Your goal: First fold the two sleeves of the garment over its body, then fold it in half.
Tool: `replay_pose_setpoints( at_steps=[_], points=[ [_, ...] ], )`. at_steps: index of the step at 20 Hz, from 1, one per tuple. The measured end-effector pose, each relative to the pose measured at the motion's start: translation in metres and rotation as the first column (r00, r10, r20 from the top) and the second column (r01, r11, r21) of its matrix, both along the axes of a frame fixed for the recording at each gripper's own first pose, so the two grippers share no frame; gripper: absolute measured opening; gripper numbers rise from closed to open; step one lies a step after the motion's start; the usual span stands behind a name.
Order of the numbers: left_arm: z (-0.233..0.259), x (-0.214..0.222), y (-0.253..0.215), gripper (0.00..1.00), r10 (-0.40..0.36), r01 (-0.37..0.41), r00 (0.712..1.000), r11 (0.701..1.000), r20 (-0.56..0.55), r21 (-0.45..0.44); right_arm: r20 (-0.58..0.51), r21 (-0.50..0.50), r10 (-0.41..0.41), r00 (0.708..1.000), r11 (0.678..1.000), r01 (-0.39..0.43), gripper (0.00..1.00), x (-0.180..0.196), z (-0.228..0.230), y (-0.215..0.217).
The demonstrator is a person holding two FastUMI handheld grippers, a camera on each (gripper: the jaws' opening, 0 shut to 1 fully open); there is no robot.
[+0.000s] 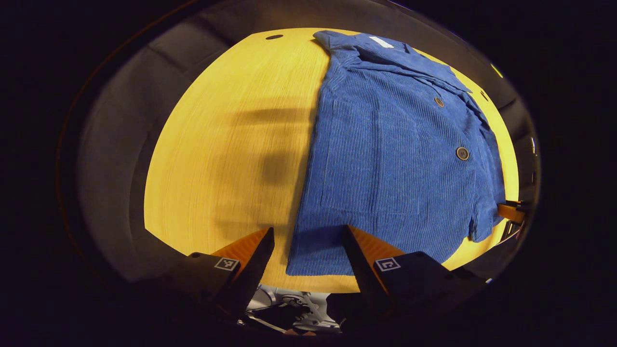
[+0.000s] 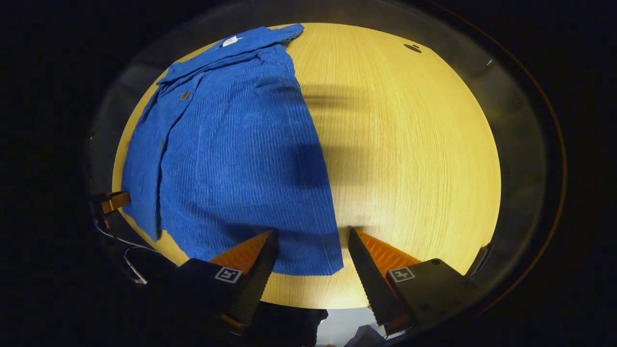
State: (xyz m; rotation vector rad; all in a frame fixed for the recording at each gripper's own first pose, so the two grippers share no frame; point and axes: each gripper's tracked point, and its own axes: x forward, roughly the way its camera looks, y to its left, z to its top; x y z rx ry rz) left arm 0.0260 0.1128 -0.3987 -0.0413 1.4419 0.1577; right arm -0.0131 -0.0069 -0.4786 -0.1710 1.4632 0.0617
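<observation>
Corduroy, thick and soft: the blue jacket [image 1: 390,164] lies flat on the wooden table [image 1: 231,144] ahead of both tools, and you can expect it to drape heavily without slipping. Pinch its hem corners. Your left gripper [image 1: 308,250] and right gripper [image 2: 311,253] gape wide, holding nothing, hovering above the hem.

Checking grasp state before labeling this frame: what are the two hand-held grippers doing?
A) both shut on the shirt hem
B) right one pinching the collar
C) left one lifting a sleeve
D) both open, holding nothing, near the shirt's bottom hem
D: the left hand-held gripper and the right hand-held gripper both have their fingers spread with nothing between them, just short of the bottom hem of the blue corduroy shirt, which lies flat on the wooden table.
</observation>
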Motion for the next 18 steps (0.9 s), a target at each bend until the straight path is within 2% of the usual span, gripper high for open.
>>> replay_pose_setpoints(
  at_steps=[2, 3, 4, 5, 6, 7, 8, 9, 10, 11, 13, 18],
  points=[
    [0.000, 0.000, 0.000, 0.85, 0.022, -0.022, 1.000, 1.000, -0.017, -0.011, -0.013, -0.001, -0.011, 1.000, 1.000, 0.011, 0.94, 0.000, 0.000, 0.002],
    [0.001, -0.002, -0.001, 0.85, 0.033, -0.034, 0.999, 0.999, -0.030, -0.012, -0.030, -0.001, -0.009, 1.000, 1.000, 0.009, 0.91, -0.002, -0.001, 0.004],
    [0.001, -0.001, -0.005, 0.85, 0.042, -0.043, 0.998, 0.999, -0.045, -0.021, -0.030, 0.002, 0.001, 1.000, 1.000, -0.001, 0.74, -0.001, -0.002, 0.005],
    [0.000, -0.002, -0.011, 0.77, 0.038, -0.040, 0.997, 0.999, -0.064, -0.024, -0.037, 0.007, 0.011, 0.999, 1.000, -0.011, 0.63, -0.002, 0.000, 0.007],
    [0.000, 0.000, -0.016, 0.69, 0.017, -0.020, 0.997, 0.999, -0.078, -0.030, -0.031, 0.015, 0.008, 1.000, 1.000, -0.007, 0.58, -0.003, 0.000, 0.011],
    [-0.001, 0.000, -0.022, 0.53, -0.010, 0.007, 0.997, 0.999, -0.079, -0.035, -0.033, 0.040, 0.005, 0.999, 0.999, -0.004, 0.47, -0.003, -0.001, 0.016],
    [-0.002, 0.002, -0.028, 0.36, -0.036, 0.032, 0.996, 0.998, -0.081, -0.049, -0.026, 0.047, -0.017, 1.000, 0.999, 0.019, 0.27, -0.001, -0.002, 0.019],
    [-0.003, 0.003, -0.028, 0.20, -0.036, 0.033, 0.995, 0.999, -0.089, -0.034, -0.033, 0.050, -0.017, 0.999, 0.999, 0.019, 0.11, -0.001, -0.003, 0.020],
    [0.002, 0.006, -0.028, 0.04, -0.039, 0.037, 0.996, 0.999, -0.077, -0.032, -0.040, 0.058, -0.015, 0.999, 0.998, 0.017, 0.11, -0.002, -0.001, 0.020],
    [-0.003, 0.003, -0.027, 0.00, -0.030, 0.027, 0.996, 0.999, -0.085, -0.037, -0.043, 0.069, -0.018, 0.999, 0.997, 0.021, 0.11, -0.001, -0.002, 0.021],
    [-0.001, 0.004, -0.028, 0.00, -0.017, 0.013, 0.997, 0.998, -0.078, -0.058, -0.052, 0.085, -0.030, 0.998, 0.996, 0.034, 0.11, -0.001, -0.002, 0.022],
    [0.014, 0.006, -0.040, 0.00, 0.045, -0.051, 0.998, 0.980, -0.037, -0.193, -0.041, 0.128, -0.070, 0.997, 0.989, 0.075, 0.11, 0.006, 0.005, 0.026]
  ],
)
